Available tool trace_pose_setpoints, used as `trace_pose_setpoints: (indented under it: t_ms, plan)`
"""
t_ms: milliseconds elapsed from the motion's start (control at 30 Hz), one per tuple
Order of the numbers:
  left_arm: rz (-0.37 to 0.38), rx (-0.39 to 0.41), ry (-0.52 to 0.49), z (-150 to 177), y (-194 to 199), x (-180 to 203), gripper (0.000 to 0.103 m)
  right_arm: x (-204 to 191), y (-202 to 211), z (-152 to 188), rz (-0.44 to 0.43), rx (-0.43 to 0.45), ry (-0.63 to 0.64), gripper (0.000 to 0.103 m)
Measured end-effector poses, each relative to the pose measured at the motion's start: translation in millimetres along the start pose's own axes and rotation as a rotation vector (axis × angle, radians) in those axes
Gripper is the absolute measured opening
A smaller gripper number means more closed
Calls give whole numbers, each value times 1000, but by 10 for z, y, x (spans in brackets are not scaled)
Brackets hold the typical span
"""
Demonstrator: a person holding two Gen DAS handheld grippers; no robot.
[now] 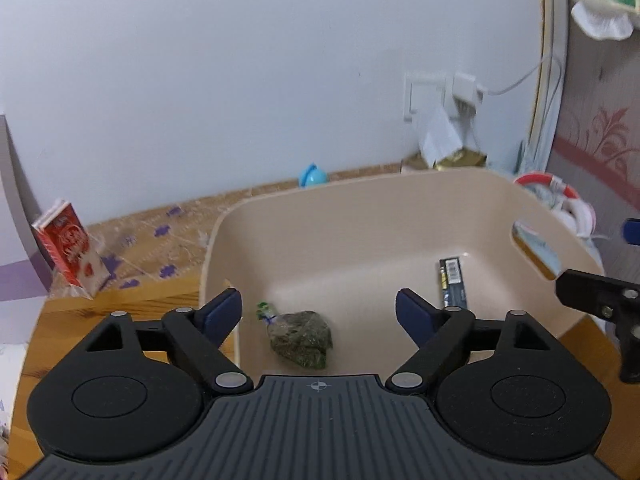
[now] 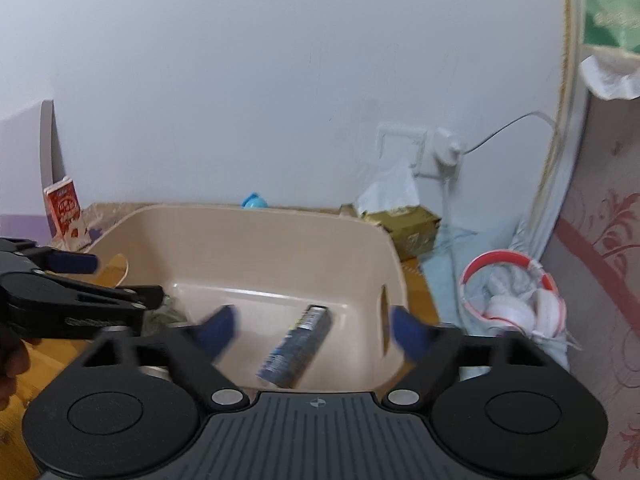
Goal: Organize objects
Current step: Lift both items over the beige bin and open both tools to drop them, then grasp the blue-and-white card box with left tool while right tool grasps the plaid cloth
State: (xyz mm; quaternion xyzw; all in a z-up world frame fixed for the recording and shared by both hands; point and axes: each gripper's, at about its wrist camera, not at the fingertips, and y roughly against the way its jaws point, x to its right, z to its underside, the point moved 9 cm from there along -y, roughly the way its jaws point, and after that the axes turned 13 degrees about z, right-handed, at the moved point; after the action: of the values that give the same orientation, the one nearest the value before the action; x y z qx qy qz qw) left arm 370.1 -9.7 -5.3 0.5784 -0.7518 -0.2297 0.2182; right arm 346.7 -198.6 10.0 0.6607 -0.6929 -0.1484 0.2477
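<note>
A beige plastic bin [image 1: 360, 208] stands on the wooden table. On its floor lies a small clear bag of green dried leaves [image 1: 302, 338], just below my left gripper [image 1: 320, 316], which is open and does not touch the bag. Further right in the bin lies a dark blue battery pack [image 1: 453, 282]. In the right wrist view the battery pack [image 2: 298, 346] is blurred and tilted between the wide-open fingers of my right gripper [image 2: 314, 330], with neither pad on it. The left gripper [image 2: 124, 280] shows at the left, over the bin [image 2: 280, 220] rim. The right gripper [image 1: 596, 256] pokes in at the right edge.
A red and white carton [image 1: 70, 252] stands at the table's back left. A blue round object [image 1: 313, 176] and a gold tissue box [image 1: 452, 156] sit behind the bin by the wall. Red and white headphones [image 2: 516, 296] lie on cloth to the right. A charger [image 1: 464, 92] hangs from the wall socket.
</note>
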Motion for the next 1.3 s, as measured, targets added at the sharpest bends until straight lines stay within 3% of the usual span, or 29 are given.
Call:
trace_pose_setpoints:
  t_ms: [333,600,1300]
  plan:
    - [0,46,-9,169,634,58,90,348,519,156,-3,32,-95,103]
    - [13,9,12,585,888,95,90,405,654,525,19,-16,-79,103]
    - [70,-251,97,1724,564,-6,90,114,138,1322,-15,-238,81,103]
